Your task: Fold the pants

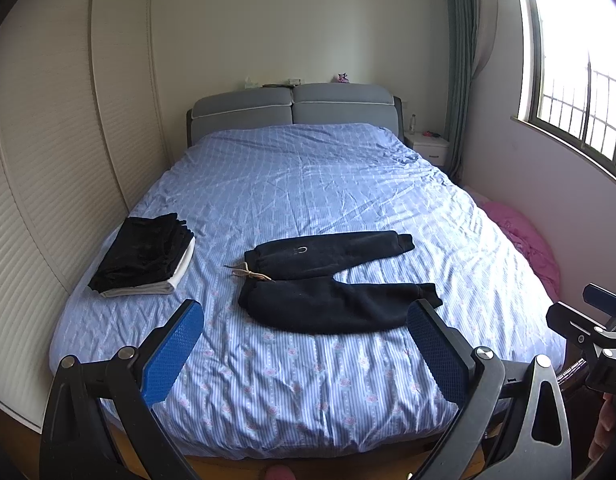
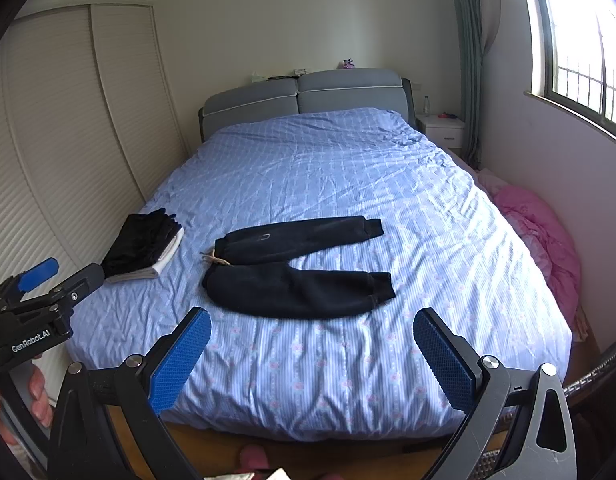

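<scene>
A pair of dark navy sweatpants (image 1: pixel 332 280) lies flat on the blue striped bed cover (image 1: pixel 308 184), waist to the left with a beige drawstring (image 1: pixel 248 272), legs spread apart to the right. It also shows in the right wrist view (image 2: pixel 296 268). My left gripper (image 1: pixel 306 344) is open and empty, held above the bed's near edge, short of the pants. My right gripper (image 2: pixel 312 354) is open and empty too, at the near edge. The left gripper also shows at the left of the right wrist view (image 2: pixel 48 284).
A stack of folded dark and white clothes (image 1: pixel 146 258) sits on the bed's left side. A louvred wardrobe (image 1: pixel 60 140) runs along the left. A pink heap (image 1: pixel 524 240) lies on the floor at the right, under the window. A grey headboard (image 1: pixel 292 112) and a white nightstand (image 1: pixel 428 146) are at the back.
</scene>
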